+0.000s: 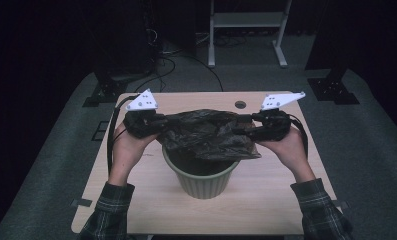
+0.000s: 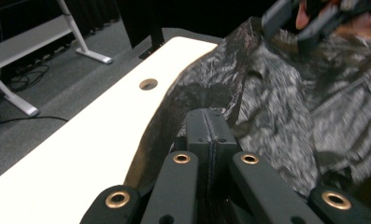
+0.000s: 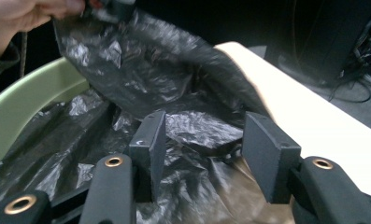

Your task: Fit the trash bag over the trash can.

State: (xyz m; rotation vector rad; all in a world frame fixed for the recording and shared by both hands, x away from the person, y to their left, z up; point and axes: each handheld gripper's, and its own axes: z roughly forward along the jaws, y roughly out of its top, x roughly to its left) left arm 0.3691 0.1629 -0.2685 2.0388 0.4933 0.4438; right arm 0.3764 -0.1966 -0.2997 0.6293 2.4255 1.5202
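- Sleeved forearms in plaid come in from the bottom of the high view, each hand carrying a gripper over the table
- left gripper: jaws pressed flat together, apparently pinching a fold of the black plastic bag at its left edge
- right gripper: jaws parted with crumpled bag film lying between them; the pads do not press on it
- black plastic bag is stretched between the two grippers, hanging just above the mouth of the green bin, with its lower folds draping onto the rim
- green bin stands upright at mid-table, between the hands
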